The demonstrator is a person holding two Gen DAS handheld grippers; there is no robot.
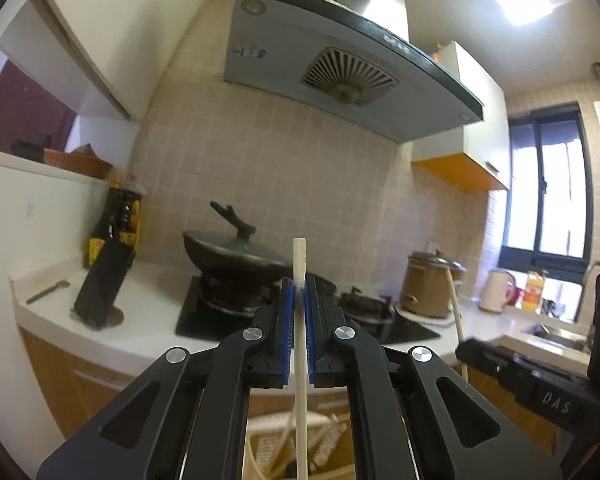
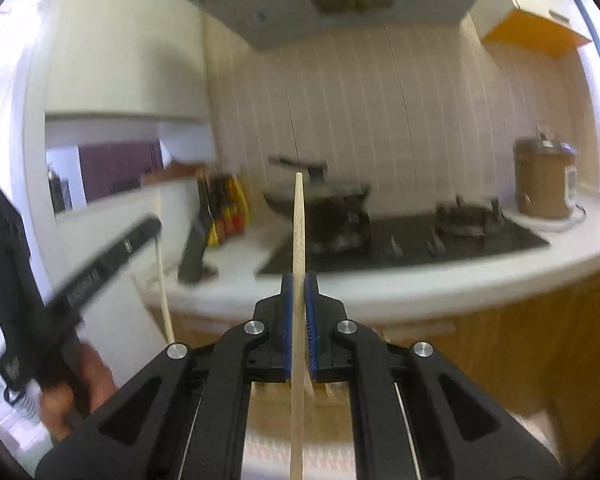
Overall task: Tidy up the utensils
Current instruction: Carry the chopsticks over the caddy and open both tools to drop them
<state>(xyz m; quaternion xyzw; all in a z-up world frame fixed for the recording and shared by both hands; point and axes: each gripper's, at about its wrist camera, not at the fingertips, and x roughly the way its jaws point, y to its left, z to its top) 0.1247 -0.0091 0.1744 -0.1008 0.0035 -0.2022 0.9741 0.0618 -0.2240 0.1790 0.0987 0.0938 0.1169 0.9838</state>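
In the left wrist view, the left gripper (image 1: 299, 292) pinches a pale chopstick (image 1: 300, 264) upright, with the wok (image 1: 236, 256) on the far stove. In the right wrist view, the right gripper (image 2: 299, 288) clamps a wooden chopstick (image 2: 299, 224) upright before the counter (image 2: 420, 284).

Two chopsticks are seen, one chopstick (image 1: 300, 264) clamped in the left claw (image 1: 299, 292), the other chopstick (image 2: 299, 216) in the right claw (image 2: 299, 292). One lidded wok (image 1: 236, 252), one brown slow cooker (image 1: 428, 288), two gas burners (image 1: 364, 304) and several sauce bottles (image 1: 130, 216) are counted on the desk (image 1: 148, 312).
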